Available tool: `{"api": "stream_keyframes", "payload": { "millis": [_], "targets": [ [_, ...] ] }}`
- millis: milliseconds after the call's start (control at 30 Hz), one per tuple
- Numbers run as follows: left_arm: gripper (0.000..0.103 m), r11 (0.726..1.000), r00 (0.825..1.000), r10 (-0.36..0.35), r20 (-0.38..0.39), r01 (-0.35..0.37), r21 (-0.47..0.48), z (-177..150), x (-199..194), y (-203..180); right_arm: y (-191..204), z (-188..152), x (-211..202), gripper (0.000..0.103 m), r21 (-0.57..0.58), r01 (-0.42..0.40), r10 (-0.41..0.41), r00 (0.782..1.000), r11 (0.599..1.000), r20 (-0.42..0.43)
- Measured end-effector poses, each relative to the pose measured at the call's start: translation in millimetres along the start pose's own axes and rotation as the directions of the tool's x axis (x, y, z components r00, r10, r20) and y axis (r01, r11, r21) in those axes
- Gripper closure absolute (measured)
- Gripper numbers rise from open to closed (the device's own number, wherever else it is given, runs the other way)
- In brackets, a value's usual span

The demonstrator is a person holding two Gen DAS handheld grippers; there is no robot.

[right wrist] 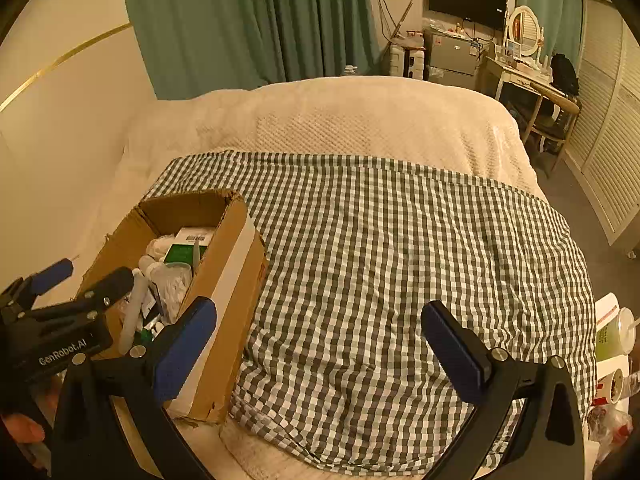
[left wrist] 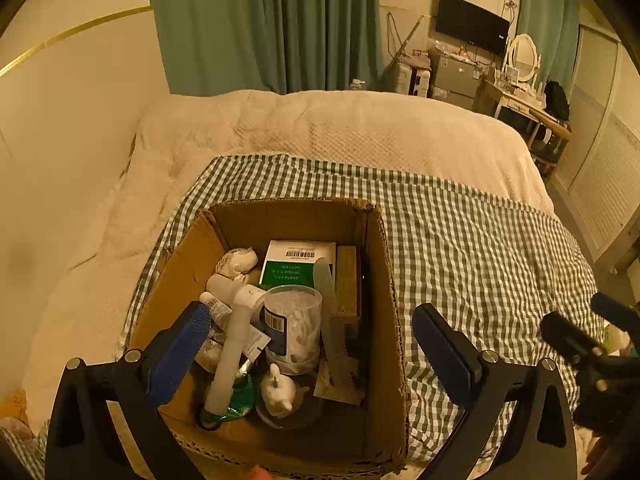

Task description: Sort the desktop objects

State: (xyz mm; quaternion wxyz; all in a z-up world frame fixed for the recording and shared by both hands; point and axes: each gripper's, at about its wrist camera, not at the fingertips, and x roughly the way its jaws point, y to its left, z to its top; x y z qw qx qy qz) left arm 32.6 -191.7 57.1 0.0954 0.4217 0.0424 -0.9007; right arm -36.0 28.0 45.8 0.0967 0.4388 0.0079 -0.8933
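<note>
An open cardboard box (left wrist: 384, 280) stands on a green checked cloth (left wrist: 480, 240) on the bed. It holds a clear tub of cotton swabs (left wrist: 294, 328), a white tube-shaped device (left wrist: 232, 344), a green and white carton (left wrist: 296, 264), a comb (left wrist: 334, 320), a small white figurine (left wrist: 278, 394) and other bits. My left gripper (left wrist: 312, 344) is open and empty above the box. My right gripper (right wrist: 320, 344) is open and empty over the bare cloth (right wrist: 380, 260), right of the box (right wrist: 228, 280). The left gripper (right wrist: 80, 276) also shows in the right wrist view.
A cream quilt (left wrist: 320, 128) covers the bed beyond the cloth. Green curtains (left wrist: 264, 24), a monitor (left wrist: 472, 22) and a dressing table (left wrist: 524, 96) stand at the far wall. Drink cups (right wrist: 616, 336) and bags sit off the bed's right edge.
</note>
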Motion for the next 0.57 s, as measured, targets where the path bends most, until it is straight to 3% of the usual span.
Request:
{"api": "stream_keyframes", "payload": {
  "millis": [300, 433, 567],
  "targets": [
    [0.0, 0.997, 0.998, -0.039, 0.043, 0.036, 0.068, 0, -10, -14, 1, -3, 6, 0.001, 0.012, -0.002, 0.002, 1.0, 1.0, -0.027],
    [0.0, 0.998, 0.996, -0.05, 0.075, 0.048, 0.033, -2, -15, -10, 3, -4, 8, 0.001, 0.014, 0.001, 0.0, 0.999, 1.0, -0.036],
    [0.0, 1.0, 0.996, 0.004, 0.091, -0.006, 0.014, 2, -17, -4, 3, -4, 11, 0.001, 0.02, -0.004, 0.005, 0.999, 1.0, -0.045]
  ]
}}
